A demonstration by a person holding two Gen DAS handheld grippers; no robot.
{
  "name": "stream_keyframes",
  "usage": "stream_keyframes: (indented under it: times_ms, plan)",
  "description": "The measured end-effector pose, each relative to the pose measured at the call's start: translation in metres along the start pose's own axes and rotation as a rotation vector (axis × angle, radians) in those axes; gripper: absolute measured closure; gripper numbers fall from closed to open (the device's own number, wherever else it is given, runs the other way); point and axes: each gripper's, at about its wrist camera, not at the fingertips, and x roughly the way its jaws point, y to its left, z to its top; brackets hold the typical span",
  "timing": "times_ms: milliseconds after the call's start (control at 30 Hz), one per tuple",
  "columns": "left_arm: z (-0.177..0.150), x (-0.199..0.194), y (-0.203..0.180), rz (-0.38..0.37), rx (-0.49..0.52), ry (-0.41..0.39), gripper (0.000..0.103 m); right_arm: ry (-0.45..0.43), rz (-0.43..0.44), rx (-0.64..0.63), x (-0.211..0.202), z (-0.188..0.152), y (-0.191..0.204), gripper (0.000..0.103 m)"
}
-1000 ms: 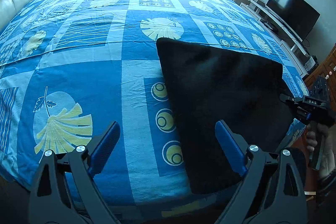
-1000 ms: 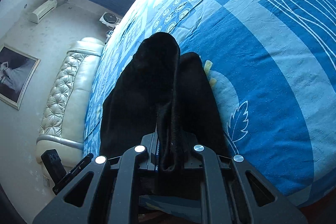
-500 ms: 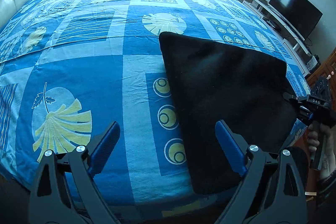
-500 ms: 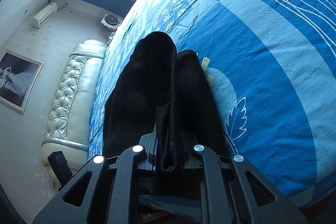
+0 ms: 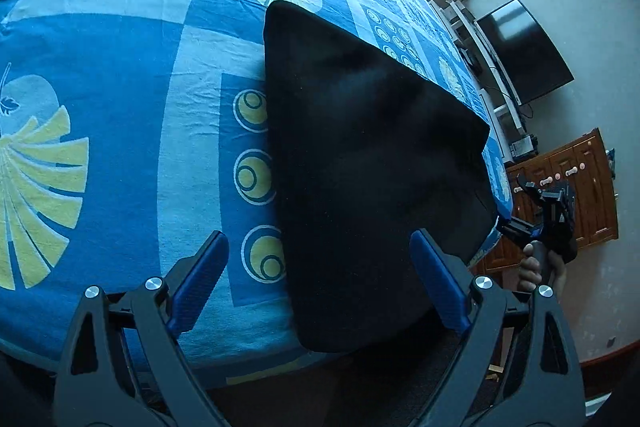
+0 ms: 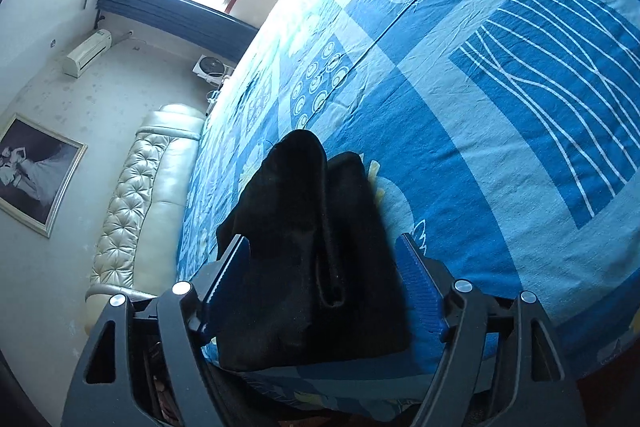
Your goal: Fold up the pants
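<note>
Pants: black, no readable label.

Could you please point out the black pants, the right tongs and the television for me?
black pants point(image 5: 360, 163), left wrist view, middle of the folded cloth.
right tongs point(image 6: 324, 267), right wrist view, midway between the blue fingertips, opening, cloth between them.
television point(image 5: 524, 55), left wrist view, centre of the dark screen.

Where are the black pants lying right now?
The black pants lie folded near the bed's front edge, between the right gripper's opening jaws.
</note>
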Motion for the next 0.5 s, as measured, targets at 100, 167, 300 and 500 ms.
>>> stream_keyframes:
  times_ms: [100, 167, 300, 500]
  plan:
    - [-0.003, 0.013, 0.005, -0.069, -0.037, 0.028, 0.011, 0.082, 0.0, -0.003, 0.018, -0.006, -0.003, 0.028]
    - [-0.005, 0.022, 0.005, -0.097, -0.051, 0.046, 0.011, 0.114, 0.017, -0.003, 0.027, -0.011, -0.006, 0.028]
    - [-0.007, 0.033, 0.007, -0.156, -0.074, 0.046, 0.011, 0.127, 0.07, 0.025, 0.027, -0.014, -0.015, 0.028]
    - [-0.003, 0.045, 0.001, -0.209, -0.076, 0.047, 0.011, 0.118, 0.022, 0.031, 0.021, -0.013, -0.022, 0.026]
